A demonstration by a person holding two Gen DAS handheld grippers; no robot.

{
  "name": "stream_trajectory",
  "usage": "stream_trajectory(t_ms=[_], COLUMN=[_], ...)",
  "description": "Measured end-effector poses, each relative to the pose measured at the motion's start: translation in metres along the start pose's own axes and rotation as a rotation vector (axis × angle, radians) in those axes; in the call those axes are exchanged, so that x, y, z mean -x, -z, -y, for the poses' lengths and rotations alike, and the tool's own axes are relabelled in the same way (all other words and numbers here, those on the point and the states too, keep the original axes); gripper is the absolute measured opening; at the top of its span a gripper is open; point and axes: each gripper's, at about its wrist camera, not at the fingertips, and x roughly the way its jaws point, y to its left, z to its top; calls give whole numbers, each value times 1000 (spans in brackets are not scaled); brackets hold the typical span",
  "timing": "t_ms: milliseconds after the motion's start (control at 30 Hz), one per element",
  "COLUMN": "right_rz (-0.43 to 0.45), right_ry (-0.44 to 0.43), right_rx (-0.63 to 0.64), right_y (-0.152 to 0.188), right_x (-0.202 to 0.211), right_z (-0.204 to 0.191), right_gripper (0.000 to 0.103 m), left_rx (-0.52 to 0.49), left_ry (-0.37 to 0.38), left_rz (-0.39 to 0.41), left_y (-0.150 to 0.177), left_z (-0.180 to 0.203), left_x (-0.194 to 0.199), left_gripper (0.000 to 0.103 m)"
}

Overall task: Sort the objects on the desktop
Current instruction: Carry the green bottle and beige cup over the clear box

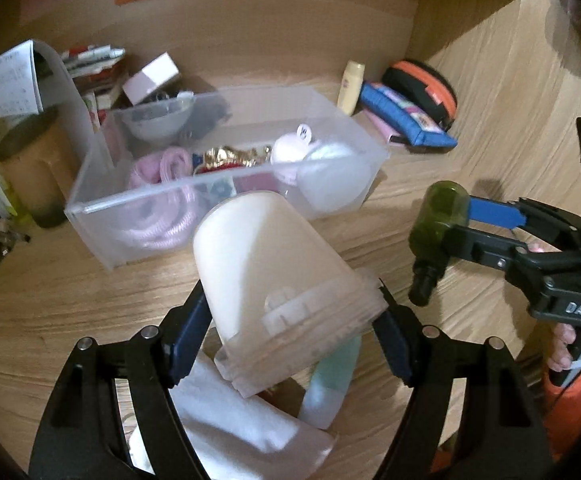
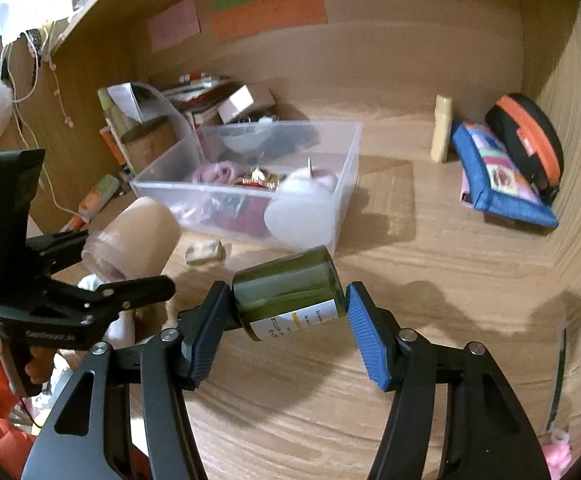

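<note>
My left gripper (image 1: 290,336) is shut on a frosted white plastic jar (image 1: 274,280), held tilted above the desk in front of the clear plastic bin (image 1: 226,184). My right gripper (image 2: 286,332) is shut on a dark green bottle (image 2: 290,292) with a white label, held on its side above the desk. In the left wrist view the green bottle (image 1: 438,224) and the right gripper (image 1: 450,232) are to the right of the jar. In the right wrist view the jar (image 2: 134,236) and the left gripper (image 2: 122,264) are at the left. The bin (image 2: 346,148) holds a pink cord, gold trinkets and white round items.
A cream bottle (image 2: 441,128), a blue pouch (image 2: 498,176) and an orange-black case (image 2: 530,140) sit at the back right. Books, a file holder (image 1: 62,76) and a small box are behind the bin. White cloth (image 1: 234,416) lies under the left gripper. A small packet (image 2: 205,251) lies by the bin.
</note>
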Motion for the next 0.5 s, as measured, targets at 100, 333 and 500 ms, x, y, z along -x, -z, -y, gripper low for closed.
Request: stream_trajectory(t_ms=[100, 333, 500], right_rz=[30, 76, 95], right_ry=[2, -3, -5], right_rx=[4, 12, 12], right_y=[-7, -27, -44], right_x=[5, 8, 6], right_z=[-1, -4, -6], right_gripper=[56, 56, 56], left_rx=[-3, 23, 35], left_ry=[-7, -12, -22], left_rz=[34, 106, 142], left_y=[-7, -19, -27], left_z=[1, -11, -21], left_x=[9, 33, 41], left_gripper=[76, 76, 76])
